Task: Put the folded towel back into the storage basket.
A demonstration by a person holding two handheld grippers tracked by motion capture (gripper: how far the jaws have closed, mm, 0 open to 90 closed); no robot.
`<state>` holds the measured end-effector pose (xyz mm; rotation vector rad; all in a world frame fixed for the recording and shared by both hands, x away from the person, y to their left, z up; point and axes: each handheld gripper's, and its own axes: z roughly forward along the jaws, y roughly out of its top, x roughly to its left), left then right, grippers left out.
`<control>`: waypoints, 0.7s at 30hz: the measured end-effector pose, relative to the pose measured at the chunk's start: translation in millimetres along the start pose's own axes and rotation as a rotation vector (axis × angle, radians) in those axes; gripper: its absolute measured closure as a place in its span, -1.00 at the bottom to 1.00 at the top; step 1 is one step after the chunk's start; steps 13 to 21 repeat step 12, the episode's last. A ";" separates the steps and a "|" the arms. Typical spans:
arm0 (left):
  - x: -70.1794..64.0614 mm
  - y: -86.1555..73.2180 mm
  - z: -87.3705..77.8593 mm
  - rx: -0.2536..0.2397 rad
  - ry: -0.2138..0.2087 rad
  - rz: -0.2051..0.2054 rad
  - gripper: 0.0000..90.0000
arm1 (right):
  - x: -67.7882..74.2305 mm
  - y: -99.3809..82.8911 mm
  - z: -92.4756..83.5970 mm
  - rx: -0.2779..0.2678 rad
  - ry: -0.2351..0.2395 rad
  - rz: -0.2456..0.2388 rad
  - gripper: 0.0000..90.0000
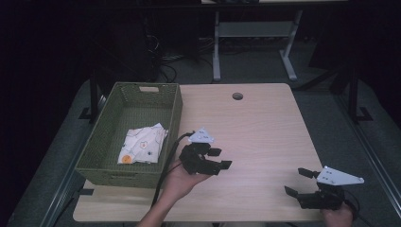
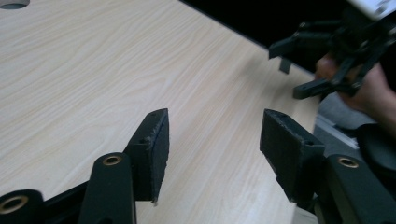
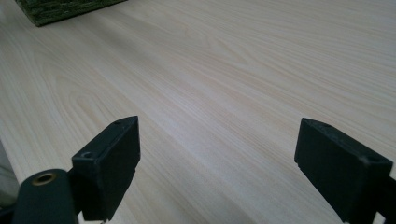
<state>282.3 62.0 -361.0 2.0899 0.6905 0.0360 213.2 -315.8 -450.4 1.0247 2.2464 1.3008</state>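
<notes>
From the high view, a green woven basket (image 1: 106, 163) sits at the table's (image 1: 265, 123) left edge, a patterned cloth (image 1: 142, 144) lying inside it. The left gripper (image 1: 221, 158) hovers just right of the basket, jaws parted and empty; the right gripper (image 1: 298, 182) rests well right of the basket, jaws wide.

In the left gripper view, bare wood lies between the parted pads (image 2: 156, 151).

In the right gripper view, the basket's corner (image 3: 60, 9) sits far beyond wide, empty jaws.
</notes>
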 end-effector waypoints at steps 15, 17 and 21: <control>-10.4 -13.1 28.0 0.048 0.002 0.025 -0.13 | -0.4 -0.9 -1.0 0.000 0.001 0.009 -0.70; -10.4 -13.1 28.0 0.048 0.002 0.025 -0.13 | -0.4 -0.9 -1.0 0.000 0.001 0.009 -0.70; -10.4 -13.1 28.0 0.048 0.002 0.025 -0.13 | -0.4 -0.9 -1.0 0.000 0.001 0.009 -0.70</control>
